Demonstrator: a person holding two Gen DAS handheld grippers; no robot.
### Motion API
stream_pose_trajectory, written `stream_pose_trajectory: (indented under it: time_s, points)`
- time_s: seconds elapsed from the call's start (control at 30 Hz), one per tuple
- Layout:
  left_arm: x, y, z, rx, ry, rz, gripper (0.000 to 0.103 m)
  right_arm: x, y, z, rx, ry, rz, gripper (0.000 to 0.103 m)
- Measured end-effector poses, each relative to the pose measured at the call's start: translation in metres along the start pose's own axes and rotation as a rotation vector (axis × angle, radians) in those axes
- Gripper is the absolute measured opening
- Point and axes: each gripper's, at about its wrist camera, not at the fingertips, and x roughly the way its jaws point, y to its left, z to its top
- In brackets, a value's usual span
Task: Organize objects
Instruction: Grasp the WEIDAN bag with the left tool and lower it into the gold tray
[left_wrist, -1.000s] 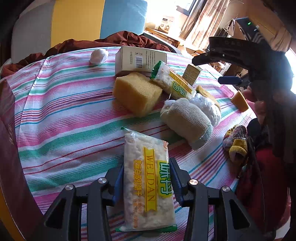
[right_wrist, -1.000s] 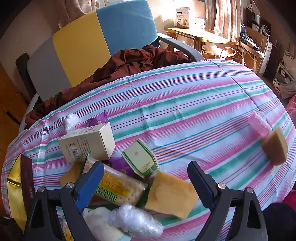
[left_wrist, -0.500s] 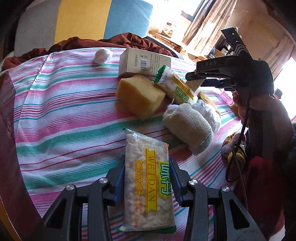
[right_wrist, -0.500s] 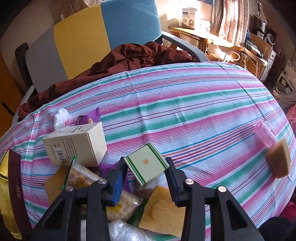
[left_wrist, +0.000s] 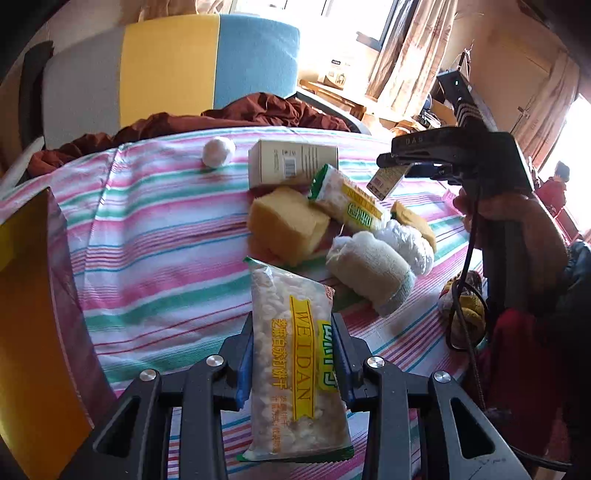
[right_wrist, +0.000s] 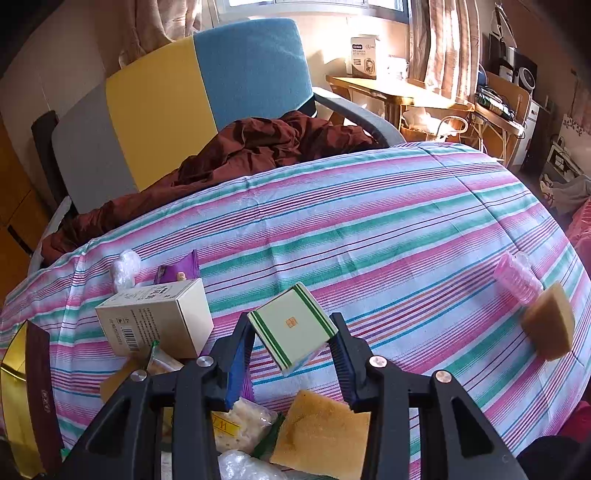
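Blue-padded fingers of the left gripper (left_wrist: 293, 354) clamp a clear plastic packet of white crackers with a yellow WEIDAN band (left_wrist: 295, 363), which sticks out forward between them above the pink, green and white striped cloth (left_wrist: 159, 236). Just ahead of the packet's far end lies a yellow sponge block (left_wrist: 286, 223); ahead and to the right sit a rolled cream sock with a grey cuff (left_wrist: 371, 273) and, touching it, a white crinkled plastic bundle (left_wrist: 410, 242). Farther ahead a second cracker packet with a green end (left_wrist: 349, 201) leans on a long cream cardboard box with a barcode (left_wrist: 291, 166), and a small white ball (left_wrist: 218, 152) rests left of that box. Far right, the right gripper (left_wrist: 391, 164) hangs above the cloth with a small box between its fingers.

Seen from the right wrist, the right gripper (right_wrist: 291, 347) squeezes a small pale green box with dark green stripes (right_wrist: 291, 328), tilted and lifted off the striped cloth (right_wrist: 369, 229). Left of the fingers stands the cream cardboard box (right_wrist: 155, 317), with a purple wrapper (right_wrist: 179, 266) beyond it. Below the fingers lies a flat yellow sponge piece (right_wrist: 321, 432). Well off to the right, near the cloth's edge, a pink ribbed plastic cup (right_wrist: 517, 277) lies beside another tan sponge (right_wrist: 550, 328).
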Motion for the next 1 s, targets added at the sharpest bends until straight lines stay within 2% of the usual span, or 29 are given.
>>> stream_pose_trajectory:
  time_s: [0.13,0.23,0.3,0.43,0.47,0.63,0.77,0.87,1.0]
  points:
    - [-0.039,0.018,0.005,-0.025,-0.06,0.031,0.036,-0.005,0.0,0.001,0.004,-0.023,0.01,0.041]
    - [-0.065,0.047,0.004,-0.097,-0.096,0.075,0.037,-0.011,0.002,0.001,-0.004,-0.052,0.001,0.041]
    - [-0.084,0.074,-0.002,-0.151,-0.117,0.132,0.037,-0.017,0.005,0.001,-0.018,-0.085,-0.009,0.041]
    - [-0.115,0.133,-0.02,-0.251,-0.152,0.306,0.037,-0.029,0.009,0.002,-0.029,-0.135,-0.005,0.041]
    - [-0.121,0.149,-0.027,-0.276,-0.15,0.359,0.037,-0.033,0.011,0.002,-0.035,-0.152,-0.003,0.041]
    - [-0.14,0.202,-0.074,-0.383,-0.1,0.519,0.037,-0.049,0.025,0.002,-0.068,-0.186,0.035,0.041]
    - [-0.142,0.221,-0.105,-0.428,-0.067,0.566,0.037,-0.066,0.051,0.001,-0.106,-0.207,0.078,0.041]
    - [-0.143,0.231,-0.117,-0.467,-0.07,0.57,0.037,-0.076,0.075,0.002,-0.143,-0.214,0.113,0.041]
    - [-0.149,0.234,-0.124,-0.483,-0.088,0.579,0.037,-0.085,0.112,-0.004,-0.175,-0.185,0.219,0.041]
